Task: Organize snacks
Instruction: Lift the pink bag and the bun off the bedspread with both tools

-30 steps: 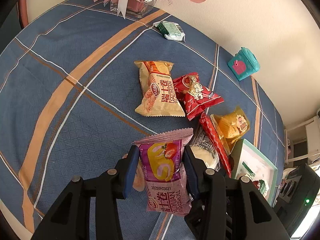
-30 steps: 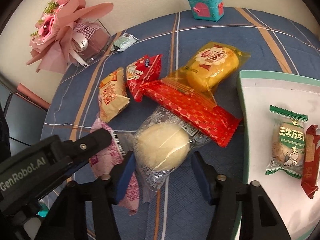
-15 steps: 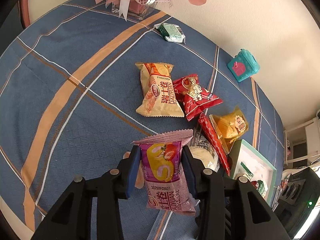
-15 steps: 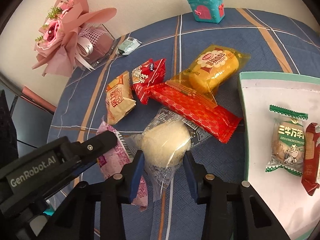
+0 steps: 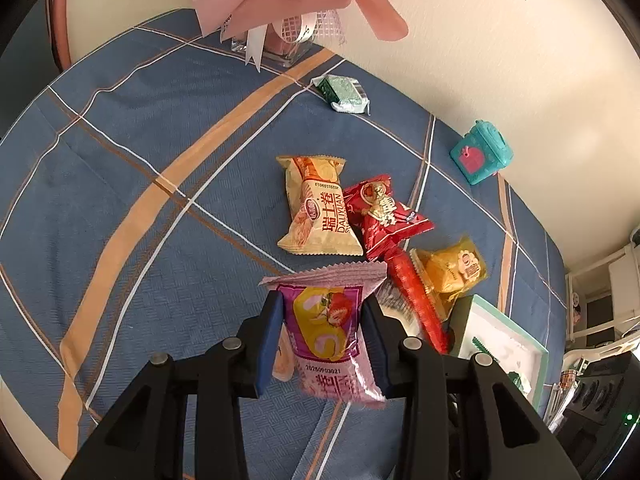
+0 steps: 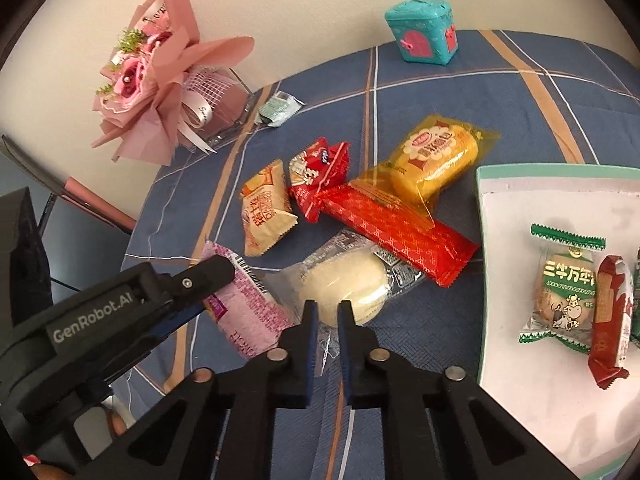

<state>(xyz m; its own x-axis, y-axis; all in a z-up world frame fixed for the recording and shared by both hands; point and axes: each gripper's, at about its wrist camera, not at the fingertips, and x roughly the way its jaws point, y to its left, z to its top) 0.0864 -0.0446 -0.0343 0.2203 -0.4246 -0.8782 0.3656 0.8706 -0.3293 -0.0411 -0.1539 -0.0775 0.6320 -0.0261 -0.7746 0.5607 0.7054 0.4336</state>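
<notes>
Nearest to us, the left gripper (image 5: 322, 330) has just been narrowing and now clamps the pink snack packet (image 5: 328, 328) by its two long edges. The packet's long axis runs from six o'clock to twelve o'clock in the left wrist view, with its crimped end pointing to twelve.

On the other side, the right gripper (image 6: 324, 322) has just snapped closed, and its tongs pinch the clear tail of the white bun pack (image 6: 348, 288). That pack lies with its long axis from seven o'clock to two o'clock, the bun itself just beyond the fingertips.

We see the pink packet there too, at nine o'clock from the bun, under the other tool's black finger.

Moving outward, the long red bar (image 6: 394, 230) rests across the far end of the bun pack, running from ten o'clock to four. Its upper end lies over the wrapper of the yellow cake pack (image 6: 436, 158). At ten o'clock sit the small red packet (image 6: 316, 174) and the beige roll packet (image 6: 266, 208), touching.

At three o'clock, the white tray (image 6: 516, 200) with a mint rim holds a green-topped biscuit pack (image 6: 564, 288), with a dark red bar (image 6: 610, 320) against it.

Far back stand the teal box (image 6: 422, 32) and pink bouquet (image 6: 160, 68), on the blue checked cloth (image 6: 500, 92).
</notes>
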